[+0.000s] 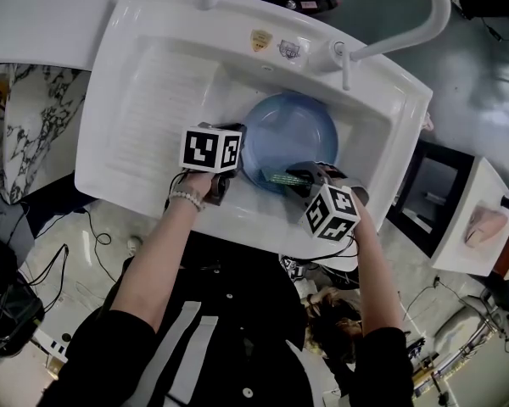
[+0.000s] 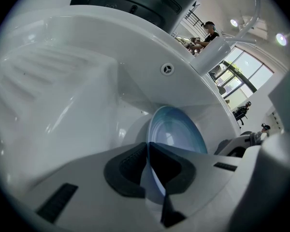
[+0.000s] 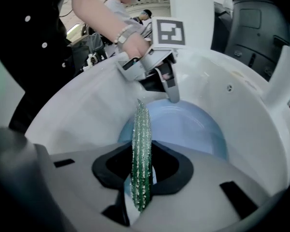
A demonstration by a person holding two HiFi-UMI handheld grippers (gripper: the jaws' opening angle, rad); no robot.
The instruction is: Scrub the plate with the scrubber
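Blue plate [image 1: 293, 130] stands tilted in right half of white sink [image 1: 119, 83], near front edge. Left gripper [image 2: 149, 163] clamped on plate's left rim, bracing it. Right gripper [image 3: 141, 178] pinches green scrubber [image 3: 141, 144] edge-on (long axis runs along jaws), tip aimed over plate's near rim toward its face. Contact unclear. Right hand looks nearer to face.

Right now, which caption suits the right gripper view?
Right gripper, shut on a green scrubber, faces the blue plate that the left gripper holds by its rim.
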